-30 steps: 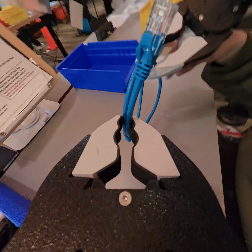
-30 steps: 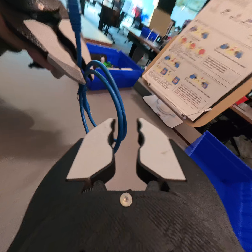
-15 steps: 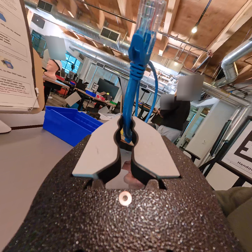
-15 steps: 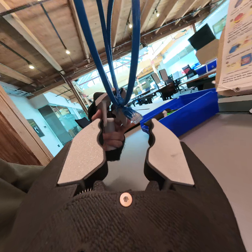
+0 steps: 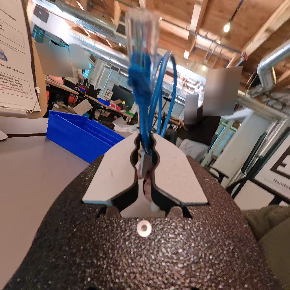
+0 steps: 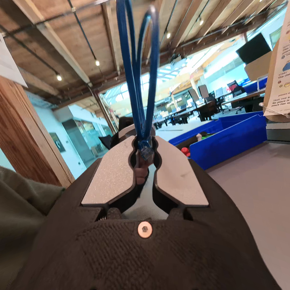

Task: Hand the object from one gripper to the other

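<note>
Up close in the left wrist view, my left gripper [image 5: 145,143] points up toward a timber ceiling, its jaws pinching a bundled blue network cable [image 5: 145,125] near their tips. The cable's strands rise out of the pinch, and a clear plug [image 5: 142,33], blurred, stands at the top of the bundle, with a loop of cable arching to its right. Through the slot between my jaws I glimpse a grey finger of the other gripper and part of a hand, too hidden to describe further. A blue bin [image 5: 81,135] sits on the grey counter [image 5: 31,172] to the left, and a clipboard with a printed sheet [image 5: 14,62] stands at the far left edge. Blurred-out people stand among workbenches in the background.

Over in the right wrist view, my right gripper [image 6: 145,145] also points upward, its jaws closed in on the same cable [image 6: 138,78] just above a second clear plug [image 6: 146,151], which hangs in the gap between the fingers. Long loops of cable rise from the pinch toward the ceiling. Behind my jaws part of the left gripper shows, holding the bundle just beyond mine. A blue bin [image 6: 227,138] with small items inside rests on the counter [image 6: 243,180] to the right.
</note>
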